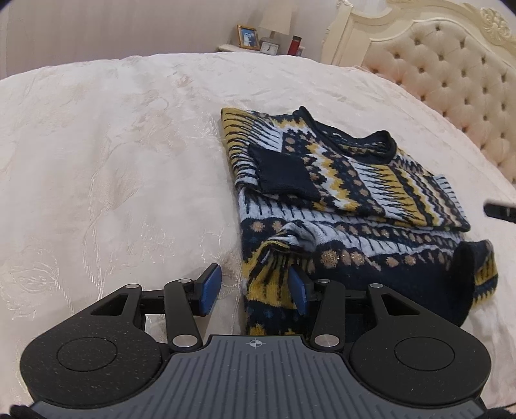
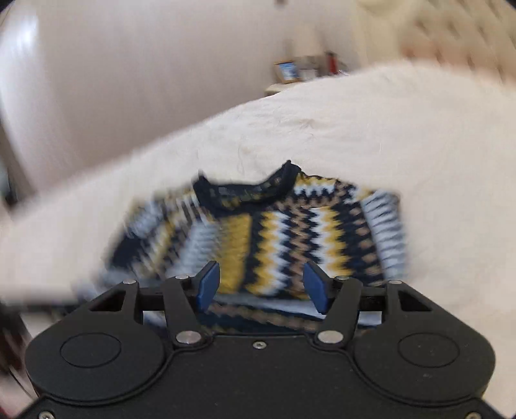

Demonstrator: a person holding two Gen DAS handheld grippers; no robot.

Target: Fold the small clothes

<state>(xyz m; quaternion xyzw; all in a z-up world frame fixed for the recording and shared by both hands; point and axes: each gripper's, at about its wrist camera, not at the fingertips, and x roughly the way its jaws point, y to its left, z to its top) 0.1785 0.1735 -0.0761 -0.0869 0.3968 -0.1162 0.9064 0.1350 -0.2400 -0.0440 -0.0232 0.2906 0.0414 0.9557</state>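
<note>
While the left tool (image 1: 254, 291) hangs low over the near edge of the sweater (image 1: 338, 193), its blue pads (image 1: 211, 290) stand parted with nothing pinched: the left pad is over bare bedspread and the right pad sits just against a rumpled yellow-and-navy flap of knit, so the grip looks either released or not yet taken. That spot makes sense, since the lower hem is bunched and turned up there and would need flattening or lifting for a further fold. The right tool (image 2: 261, 287) is likewise open and empty, its pads spread apart above the striped front of the sweater (image 2: 274, 232); the picture from that side is smeared, so how close it comes to the cloth I cannot tell. The garment lies on the bed (image 1: 113, 161), right of centre in the left view, already folded partly over itself, with a navy cuff (image 1: 283, 174) laid across the chest and the collar (image 1: 374, 145) pointing toward the headboard (image 1: 451, 83). Having the sleeve tucked in first keeps the bundle narrow, and the soft cover gives a broad flat surface to press folds against. Farther off, a nightstand (image 1: 232, 47) carries a lamp (image 1: 277, 19) and a framed photo (image 1: 248, 36).
</note>
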